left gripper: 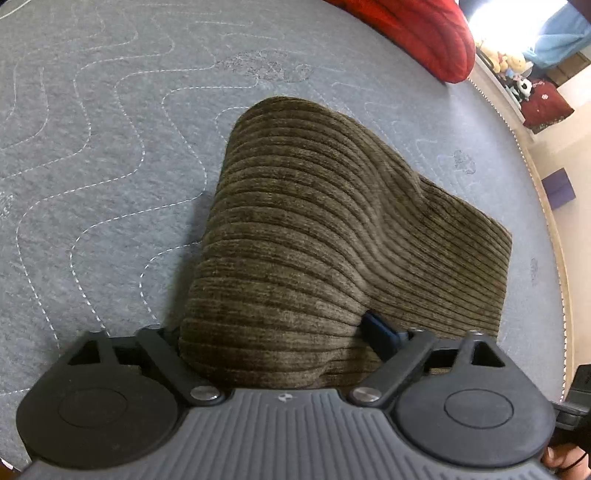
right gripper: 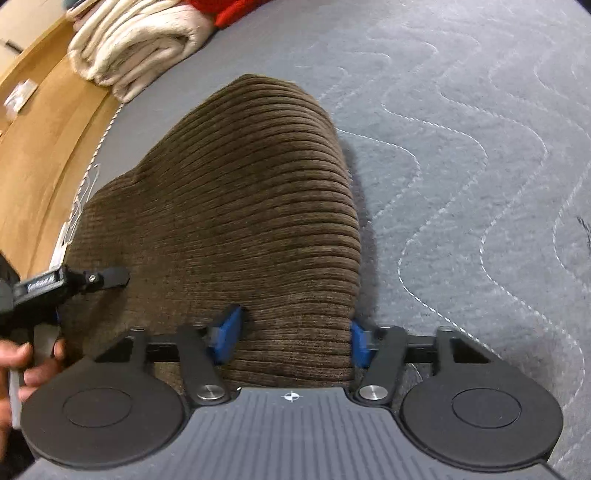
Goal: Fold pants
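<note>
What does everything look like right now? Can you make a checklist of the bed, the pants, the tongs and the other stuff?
Surface: grey quilted mattress with wavy stitching.
Job's things: brown corduroy pants, folded into a bunched stack on the mattress.
Clutter: red blanket at the far edge; rolled cream blanket near the wooden side.
Grippers: left tongs stand wide with the near end of the pants between them; only one blue pad shows. Right tongs have blue pads against both sides of a fold of the pants.
Cables: nothing seen.
Surroundings: wooden bed frame; stuffed toys by a bright window; a hand on the other gripper's handle.
</note>
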Demonstrator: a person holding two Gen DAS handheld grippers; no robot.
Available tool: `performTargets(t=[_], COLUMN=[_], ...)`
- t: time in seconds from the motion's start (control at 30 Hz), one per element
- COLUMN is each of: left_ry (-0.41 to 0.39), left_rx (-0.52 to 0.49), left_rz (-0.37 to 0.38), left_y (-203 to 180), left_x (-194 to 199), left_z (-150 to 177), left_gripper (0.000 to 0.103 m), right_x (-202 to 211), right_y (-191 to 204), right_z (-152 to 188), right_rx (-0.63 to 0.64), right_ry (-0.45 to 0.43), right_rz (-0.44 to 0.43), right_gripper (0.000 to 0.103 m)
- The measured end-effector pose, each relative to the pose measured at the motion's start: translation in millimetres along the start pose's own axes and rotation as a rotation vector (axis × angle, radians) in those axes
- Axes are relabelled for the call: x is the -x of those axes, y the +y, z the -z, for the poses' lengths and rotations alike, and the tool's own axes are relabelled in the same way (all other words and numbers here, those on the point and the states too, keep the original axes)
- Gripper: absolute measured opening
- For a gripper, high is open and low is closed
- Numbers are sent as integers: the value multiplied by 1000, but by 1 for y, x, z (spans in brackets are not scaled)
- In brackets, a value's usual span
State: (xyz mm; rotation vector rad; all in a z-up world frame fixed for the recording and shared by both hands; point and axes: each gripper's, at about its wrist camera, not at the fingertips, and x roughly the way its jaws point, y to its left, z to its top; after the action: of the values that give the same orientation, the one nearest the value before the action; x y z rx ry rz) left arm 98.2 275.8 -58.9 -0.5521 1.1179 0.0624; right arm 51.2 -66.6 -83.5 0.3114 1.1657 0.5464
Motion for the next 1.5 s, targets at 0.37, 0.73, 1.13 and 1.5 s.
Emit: performTargets(t=[0.37,0.73,1.13,1.5], left_ry=[-48,-177,-282,-148], left_rx=[-60,-277,-559,-742], left_rz=[-9,363,50,-188], left_y=[-64,-218,-277,-280], left_x=[9,-9,-18,-44], left_z=[-3,-10,27,73], left_gripper=[45,52,44,58], right_x=[74,209,212,177], right_y=[2,-96,-179,-182], right_z=[-2,-30,-33,-8], right_rx=[78,59,-87,-95], right_ry=[-221,-585,-568,-377], right_rz=[-136,38,370,515], right_gripper=[18,19,30,45])
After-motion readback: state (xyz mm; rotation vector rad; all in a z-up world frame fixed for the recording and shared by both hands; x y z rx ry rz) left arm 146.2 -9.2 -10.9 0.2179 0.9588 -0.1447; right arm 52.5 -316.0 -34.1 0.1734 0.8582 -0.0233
